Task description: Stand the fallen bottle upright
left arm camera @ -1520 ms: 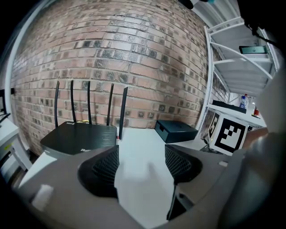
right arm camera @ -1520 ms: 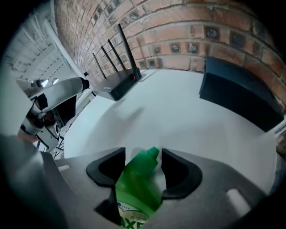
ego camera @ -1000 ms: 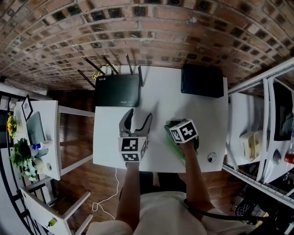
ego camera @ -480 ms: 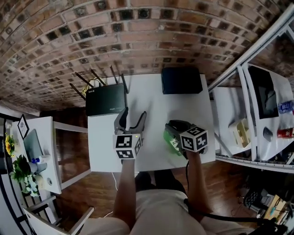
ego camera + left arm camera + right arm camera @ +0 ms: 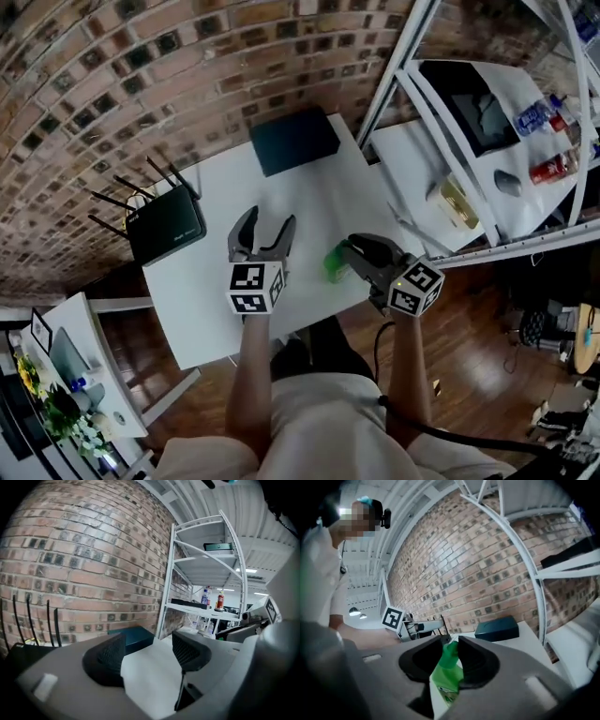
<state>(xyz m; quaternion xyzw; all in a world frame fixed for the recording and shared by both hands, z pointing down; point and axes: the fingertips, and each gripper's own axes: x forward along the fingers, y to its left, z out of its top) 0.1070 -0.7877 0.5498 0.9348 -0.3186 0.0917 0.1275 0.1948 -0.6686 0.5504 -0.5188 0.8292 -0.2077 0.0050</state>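
Room and furniture.
We note a brick wall (image 5: 112,84) behind a white table (image 5: 187,300), a wooden floor (image 5: 487,291), and white metal shelving (image 5: 417,173) alongside.

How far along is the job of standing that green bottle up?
Done: the right gripper is shut on the green bottle near its neck. In hand: bringing it up; it looks tilted, not yet standing. Left: set it upright on the white table and let go. The left gripper is open and empty.
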